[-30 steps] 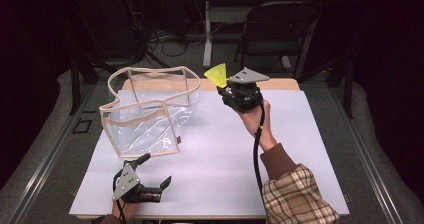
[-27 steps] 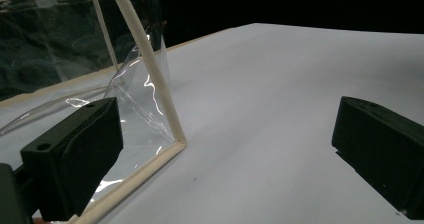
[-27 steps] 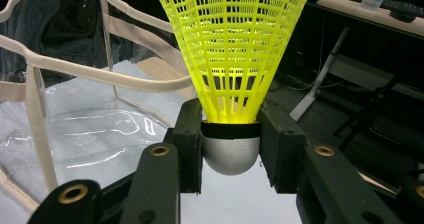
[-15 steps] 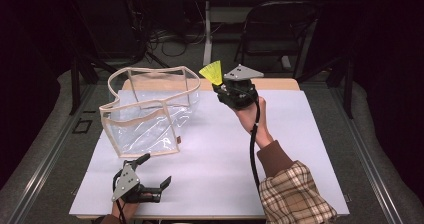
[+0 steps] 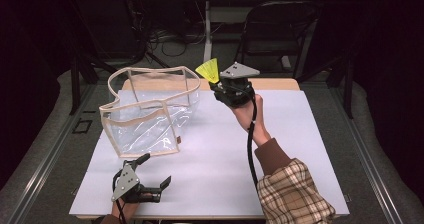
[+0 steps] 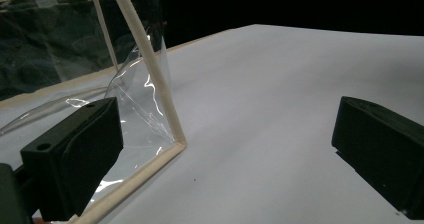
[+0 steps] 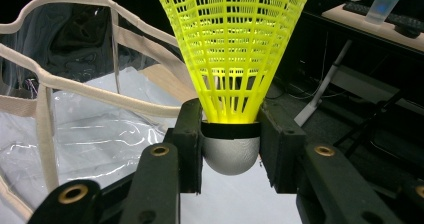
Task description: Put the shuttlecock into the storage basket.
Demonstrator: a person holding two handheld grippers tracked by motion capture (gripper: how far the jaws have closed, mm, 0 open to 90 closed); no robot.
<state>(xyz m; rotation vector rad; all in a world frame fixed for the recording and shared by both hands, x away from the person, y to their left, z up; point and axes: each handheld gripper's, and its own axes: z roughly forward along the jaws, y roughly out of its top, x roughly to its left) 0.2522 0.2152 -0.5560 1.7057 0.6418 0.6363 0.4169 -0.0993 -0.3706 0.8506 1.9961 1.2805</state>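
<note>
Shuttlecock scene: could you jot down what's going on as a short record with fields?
held thing: yellow shuttlecock, skirt up, white cork base clamped
holder: right hand-held gripper, raised beside the bag's rim
container: clear bag with beige trim, standing open on the table
other tool: left hand-held gripper, jaws open, low at the table's near edge
surface: white table

Dim lab or office workroom

Tangled black cables and a black metal chair stand beyond the white table's far edge; a desk with keyboard.
</note>
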